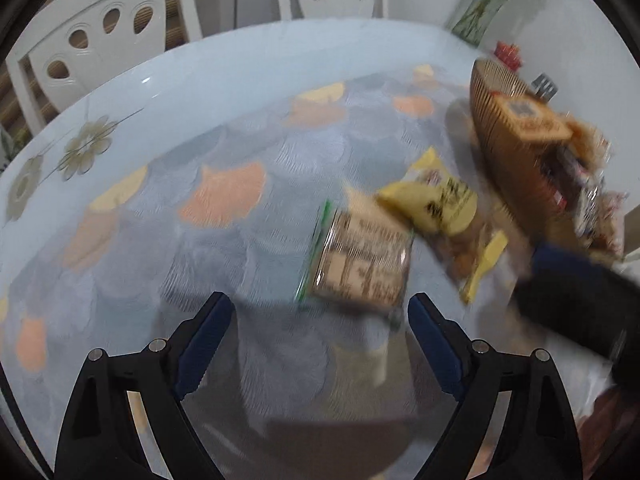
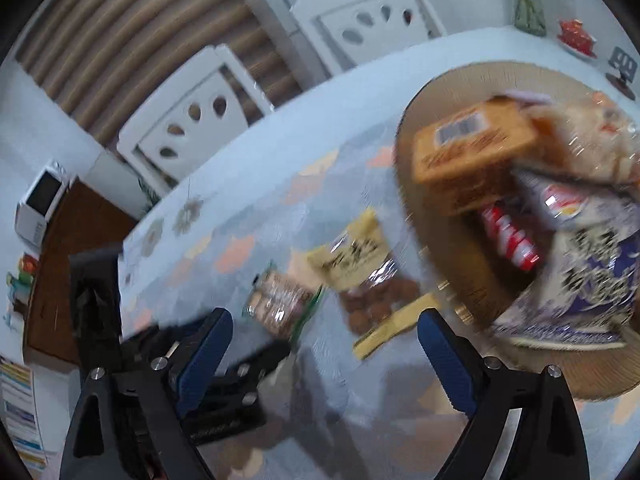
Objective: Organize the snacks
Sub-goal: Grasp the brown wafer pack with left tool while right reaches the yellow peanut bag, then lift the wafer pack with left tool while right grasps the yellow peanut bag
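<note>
Both views are motion-blurred. A green-edged clear snack packet [image 1: 360,264] lies on the patterned tablecloth just ahead of my open, empty left gripper [image 1: 320,312]. A yellow snack bag [image 1: 444,208] lies right of it, beside a round woven basket [image 1: 496,136] holding an orange box [image 1: 532,116] and other snacks. In the right wrist view my right gripper [image 2: 324,328] is open and empty above the green-edged packet [image 2: 280,300] and yellow bag [image 2: 368,276]. The basket [image 2: 416,120] holds the orange box [image 2: 472,152], a red packet [image 2: 512,240] and a purple-white bag [image 2: 592,280].
White chairs [image 1: 100,52] stand at the table's far side. A vase with stems [image 1: 484,4], a red object [image 1: 508,54] and a small dark stand [image 1: 544,86] sit at the far right. A white microwave [image 2: 40,200] stands on a wooden cabinet to the left.
</note>
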Tool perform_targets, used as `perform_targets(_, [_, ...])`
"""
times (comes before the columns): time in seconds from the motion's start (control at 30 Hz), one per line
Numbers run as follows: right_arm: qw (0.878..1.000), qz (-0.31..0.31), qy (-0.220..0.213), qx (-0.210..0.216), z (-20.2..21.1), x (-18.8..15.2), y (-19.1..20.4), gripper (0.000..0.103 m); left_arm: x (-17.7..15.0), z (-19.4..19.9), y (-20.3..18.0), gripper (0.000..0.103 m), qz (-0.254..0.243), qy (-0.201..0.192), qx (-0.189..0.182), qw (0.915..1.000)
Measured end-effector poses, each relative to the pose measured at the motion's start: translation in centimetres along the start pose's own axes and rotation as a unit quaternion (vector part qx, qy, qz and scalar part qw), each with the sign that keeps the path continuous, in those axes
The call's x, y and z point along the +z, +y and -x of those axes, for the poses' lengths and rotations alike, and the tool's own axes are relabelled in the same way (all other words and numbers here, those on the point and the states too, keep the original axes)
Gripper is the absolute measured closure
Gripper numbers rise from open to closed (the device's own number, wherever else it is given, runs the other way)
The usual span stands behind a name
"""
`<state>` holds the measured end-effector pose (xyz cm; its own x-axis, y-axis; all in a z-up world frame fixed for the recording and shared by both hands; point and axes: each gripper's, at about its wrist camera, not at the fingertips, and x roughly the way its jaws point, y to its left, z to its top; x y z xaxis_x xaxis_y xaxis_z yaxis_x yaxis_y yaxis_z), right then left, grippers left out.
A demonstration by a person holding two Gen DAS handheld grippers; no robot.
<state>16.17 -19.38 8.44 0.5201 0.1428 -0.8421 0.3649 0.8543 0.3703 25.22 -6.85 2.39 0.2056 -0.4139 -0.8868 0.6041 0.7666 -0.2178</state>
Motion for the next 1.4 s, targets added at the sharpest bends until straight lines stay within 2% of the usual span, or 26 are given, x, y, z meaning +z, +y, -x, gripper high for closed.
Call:
perform_targets(0.13, [0.999, -0.029, -0.017, -0.037, -0.6, -0.5, -0.1, 0.011, 0.8, -0.6, -0.4, 0.013, -0.024, -0.014, -0.001, 0.9996])
perform_targets(0.23, [0.995, -0.074, -0.023, -0.067, -1.6, -0.4, -2.0, 0.011, 1.2, -1.2, -1.5, 0.016, -0.055, -0.021, 0.012, 0.9982])
perform_targets(0.27, [0.992, -0.098, -0.022, -0.071, -2.1, -0.3, -2.9, 0.011, 1.2, -1.4, -2.1, 0.031, -0.069, -0.023, 0.029, 0.9969])
perform_targets(0.3, [0.991, -0.113, -0.025, -0.073, -2.4, -0.2, -3.5, 0.011, 1.3, -1.4, -2.4, 0.039, -0.08, -0.028, 0.039, 0.9957])
perform_targets(0.33, [0.989, -0.126, -0.032, -0.076, -2.5, -0.1, -4.0, 0.011, 1.3, -1.4, -2.6, 0.051, -0.084, -0.03, 0.051, 0.9947])
perform_targets(0.37, [0.986, -0.136, -0.04, -0.087, -3.0, 0.1, -4.3, 0.011, 1.4, -1.3, -2.3, 0.055, -0.072, -0.03, 0.051, 0.9956])
perform_targets(0.43, [0.984, -0.145, -0.046, -0.091, -3.5, 0.4, -4.6, 0.009, 1.0, -0.5, -1.1, 0.056, -0.044, -0.032, 0.048, 0.9974])
perform_targets(0.5, [0.984, -0.137, -0.062, -0.095, -4.1, 0.7, -3.9, 0.0, -0.1, 0.2, -0.1, 0.056, -0.03, -0.034, 0.052, 0.9976])
perform_targets(0.57, [0.978, -0.156, -0.104, -0.09, -4.0, 0.5, -3.4, 0.0, -1.5, 1.0, 0.6, 0.056, -0.023, -0.031, 0.056, 0.9977])
perform_targets(0.63, [0.974, -0.166, -0.129, -0.088, -4.5, 1.0, -2.9, 0.0, -3.0, 1.8, 1.0, 0.056, -0.019, -0.03, 0.061, 0.9975])
perform_targets(0.73, [0.976, -0.127, -0.119, -0.129, -6.1, 1.5, -1.4, 0.0, -4.2, 2.3, 1.7, 0.056, -0.007, -0.038, 0.064, 0.9972])
perform_targets(0.8, [0.981, -0.053, -0.086, -0.165, -7.2, 1.2, 0.4, 0.0, -4.6, 2.5, 1.8, 0.056, 0.005, -0.043, 0.068, 0.9968])
perform_targets(0.87, [0.977, 0.034, -0.061, -0.199, -7.8, 0.1, 2.4, 0.015, -4.9, 2.6, 1.7, 0.056, 0.012, -0.044, 0.073, 0.9963])
perform_targets(0.93, [0.978, 0.078, -0.064, -0.18, -7.3, -0.9, 3.3, 0.042, -5.1, 2.6, 1.6, 0.056, 0.02, -0.045, 0.08, 0.9956])
perform_targets(0.97, [0.978, 0.108, -0.056, -0.171, -7.1, -1.3, 3.8, 0.044, -5.1, 2.5, 1.5, 0.055, 0.024, -0.045, 0.082, 0.9953])
perform_targets(1.07, [0.978, 0.147, -0.037, -0.143, -6.7, -1.5, 3.6, 0.045, -5.0, 2.4, 1.4, 0.055, 0.04, -0.048, 0.086, 0.9943])
perform_targets(1.23, [0.977, 0.177, -0.019, -0.117, -5.5, -2.6, 2.7, 0.046, -5.6, 2.6, 1.0, 0.055, 0.064, -0.05, 0.1, 0.9917])
perform_targets(1.4, [0.972, 0.207, -0.004, -0.112, -4.8, -4.3, 1.8, 0.046, -6.6, 2.9, 0.6, 0.055, 0.074, -0.052, 0.103, 0.9905])
